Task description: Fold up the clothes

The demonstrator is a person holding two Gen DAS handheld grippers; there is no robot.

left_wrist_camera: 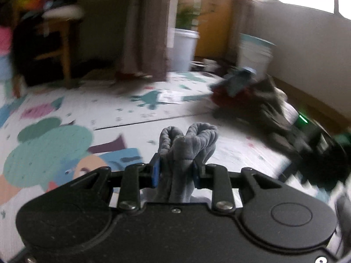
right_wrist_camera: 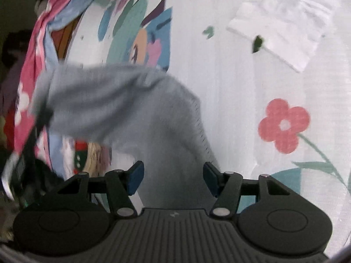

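Observation:
My left gripper (left_wrist_camera: 176, 173) is shut on a bunched fold of a grey knit garment (left_wrist_camera: 188, 144), held above a patterned play mat (left_wrist_camera: 65, 114). In the right wrist view the same grey garment (right_wrist_camera: 122, 100) hangs stretched across the middle, lifted at its left end, above the mat (right_wrist_camera: 252, 87). My right gripper (right_wrist_camera: 173, 179) is open, its blue pads apart, with the cloth lying just beyond and between them. The other gripper shows as a dark blurred shape at the left edge (right_wrist_camera: 41, 118).
A pile of dark and red clothes (left_wrist_camera: 248, 96) lies on the mat at the right. A folded white cloth (right_wrist_camera: 283, 26) lies on the mat. A wooden stool (left_wrist_camera: 59, 37), a curtain (left_wrist_camera: 147, 28), white buckets (left_wrist_camera: 254, 52) and a pink flowered cloth (right_wrist_camera: 33, 70) stand around.

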